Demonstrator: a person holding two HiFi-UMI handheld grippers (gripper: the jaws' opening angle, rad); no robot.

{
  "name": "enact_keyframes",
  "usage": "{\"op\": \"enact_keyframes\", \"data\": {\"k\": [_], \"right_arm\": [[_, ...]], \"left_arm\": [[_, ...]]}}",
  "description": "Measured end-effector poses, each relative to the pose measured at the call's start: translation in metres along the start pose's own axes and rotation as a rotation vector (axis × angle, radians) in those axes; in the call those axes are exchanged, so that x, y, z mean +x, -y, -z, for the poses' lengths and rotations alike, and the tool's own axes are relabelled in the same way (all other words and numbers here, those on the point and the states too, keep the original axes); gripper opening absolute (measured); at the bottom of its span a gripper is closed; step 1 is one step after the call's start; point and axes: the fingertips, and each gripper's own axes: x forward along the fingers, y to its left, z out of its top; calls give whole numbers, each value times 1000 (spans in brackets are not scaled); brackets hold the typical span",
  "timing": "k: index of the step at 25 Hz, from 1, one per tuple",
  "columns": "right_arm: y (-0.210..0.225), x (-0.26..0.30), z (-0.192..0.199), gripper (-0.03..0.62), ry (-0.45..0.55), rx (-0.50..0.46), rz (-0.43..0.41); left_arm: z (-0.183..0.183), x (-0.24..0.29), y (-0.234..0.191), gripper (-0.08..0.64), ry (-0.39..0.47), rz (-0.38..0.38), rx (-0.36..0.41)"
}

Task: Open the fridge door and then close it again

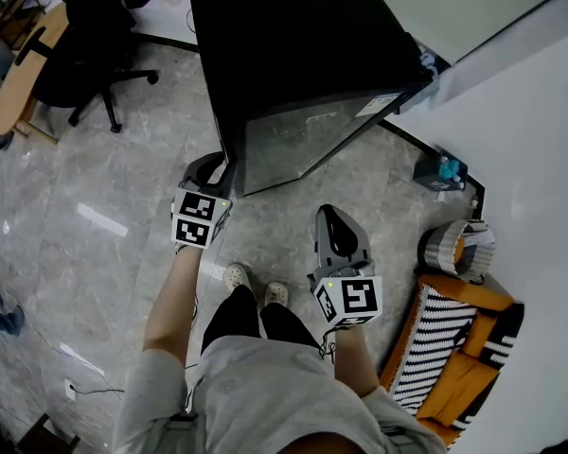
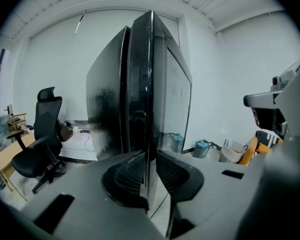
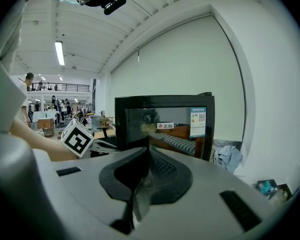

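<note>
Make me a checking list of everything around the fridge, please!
Surface: grey tiled floor.
Job's things: black fridge; fridge door has a glass front.
Clutter: basket, striped orange bag and teal bin by the wall.
Grippers: left gripper clamped on the door's edge; right gripper shut, empty, touching nothing.
Cables: thin cable on the floor.
Surroundings: office chair, wooden table, white wall.

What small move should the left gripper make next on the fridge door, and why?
Probably a gentle pull toward yourself to swing the door open. The left gripper is clamped on the door edge, and only a narrow seam shows between door and fridge body, so it looks hardly opened. The right gripper is shut, empty, away from the fridge.
</note>
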Motion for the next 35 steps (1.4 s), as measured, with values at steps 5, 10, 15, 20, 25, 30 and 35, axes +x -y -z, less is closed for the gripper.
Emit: {"op": "enact_keyframes", "data": {"k": [5, 10, 15, 20, 25, 30, 35], "right_arm": [[6, 0, -5, 26, 18, -5, -15], [14, -10, -8, 26, 36, 3, -22], [18, -27, -9, 26, 48, 2, -35], [28, -46, -11, 26, 64, -3, -41], [36, -62, -12, 26, 75, -7, -47], [41, -74, -13, 26, 84, -9, -56], [43, -83, -12, 26, 90, -13, -66]], "left_arm": [[13, -23, 44, 67, 21, 52, 1], [22, -36, 84, 57, 24, 75, 16], [28, -47, 115, 54, 10, 71, 6], [32, -54, 142, 49, 4, 56, -2], [35, -57, 161, 49, -1, 30, -19], [35, -60, 174, 49, -1, 7, -32], [36, -62, 189, 48, -1, 2, -42]]}}
